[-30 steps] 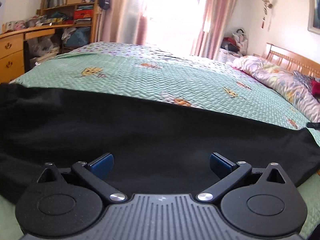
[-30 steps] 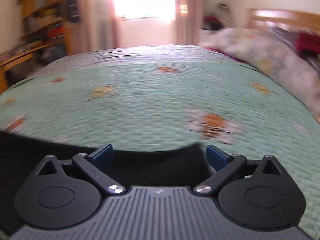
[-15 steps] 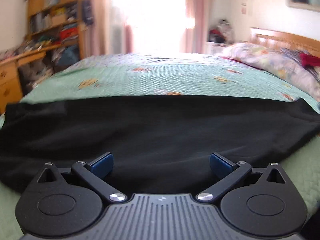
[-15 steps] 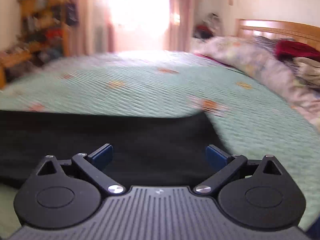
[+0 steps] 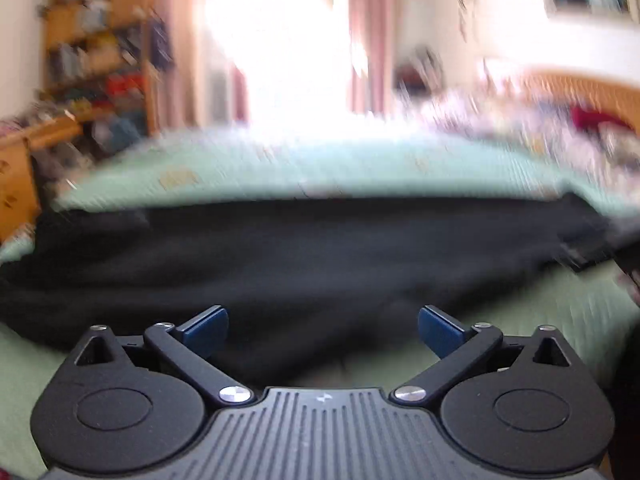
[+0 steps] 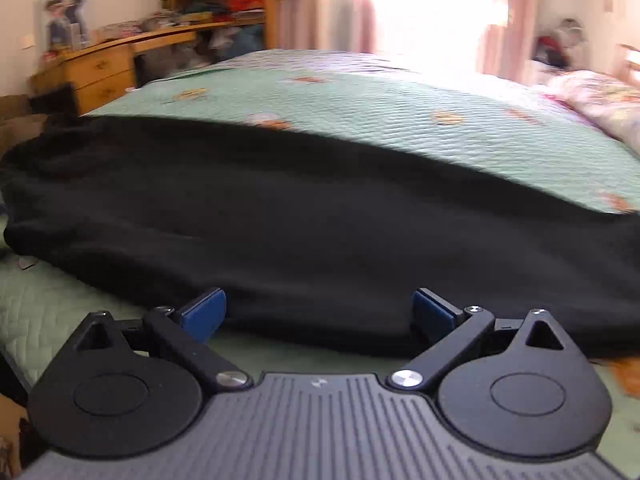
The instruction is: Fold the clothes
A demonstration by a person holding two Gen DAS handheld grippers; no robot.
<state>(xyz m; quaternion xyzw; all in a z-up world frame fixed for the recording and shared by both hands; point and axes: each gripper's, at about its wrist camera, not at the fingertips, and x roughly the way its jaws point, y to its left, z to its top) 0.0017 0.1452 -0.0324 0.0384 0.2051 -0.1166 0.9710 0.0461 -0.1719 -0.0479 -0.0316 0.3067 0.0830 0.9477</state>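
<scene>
The bed (image 6: 400,104) carried a green quilt (image 6: 460,136), with the black garment (image 6: 304,220) spread flat across its near edge. Since half a second earlier, the right gripper (image 6: 318,312) had swung leftward over it; the left gripper (image 5: 322,330) view blurred. Both jaws gaped wide, empty.

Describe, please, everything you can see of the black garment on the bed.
The black garment looks like soft, matte fabric, spread long and mostly flat across the near part of the green quilted bedspread, with gentle wrinkles. Its near edge lies just ahead of the open right gripper; neither gripper holds it.
</scene>
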